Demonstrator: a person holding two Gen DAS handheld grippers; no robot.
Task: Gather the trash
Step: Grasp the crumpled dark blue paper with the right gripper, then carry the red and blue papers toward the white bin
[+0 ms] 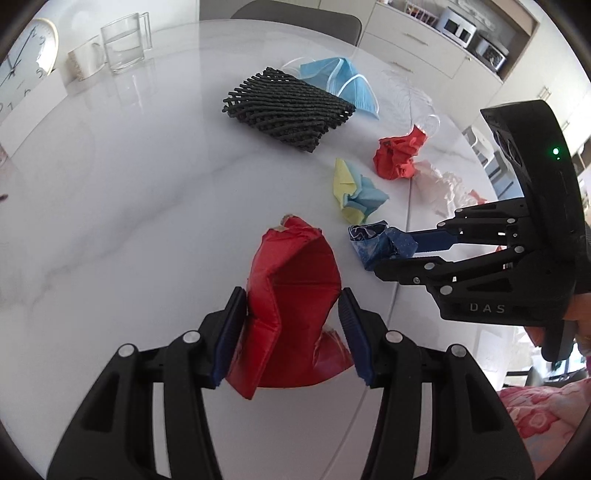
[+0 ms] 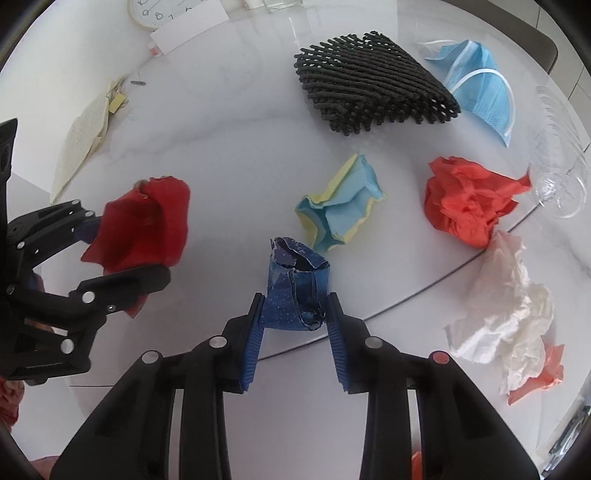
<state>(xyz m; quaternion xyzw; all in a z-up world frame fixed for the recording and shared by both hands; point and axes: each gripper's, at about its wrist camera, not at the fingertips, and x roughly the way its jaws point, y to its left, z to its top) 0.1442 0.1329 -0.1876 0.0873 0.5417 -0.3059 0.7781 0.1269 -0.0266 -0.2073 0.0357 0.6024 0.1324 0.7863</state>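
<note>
My left gripper (image 1: 291, 325) is shut on a red wrapper (image 1: 291, 295), also seen at the left of the right wrist view (image 2: 144, 229). My right gripper (image 2: 295, 321) is shut on a dark blue crumpled wrapper (image 2: 295, 291), which shows in the left wrist view (image 1: 373, 242). On the white marble table (image 1: 129, 203) lie a yellow and blue paper wad (image 2: 340, 203), a crumpled orange-red paper (image 2: 469, 199), a white tissue (image 2: 506, 306), a blue face mask (image 2: 480, 77) and a black foam net (image 2: 373, 81).
A clear plastic cup (image 2: 557, 162) lies on its side at the right. A glass mug (image 1: 125, 44), a clock (image 1: 26, 55) and a notebook (image 2: 85, 133) sit at the far side. A chair (image 1: 295, 14) stands behind the table.
</note>
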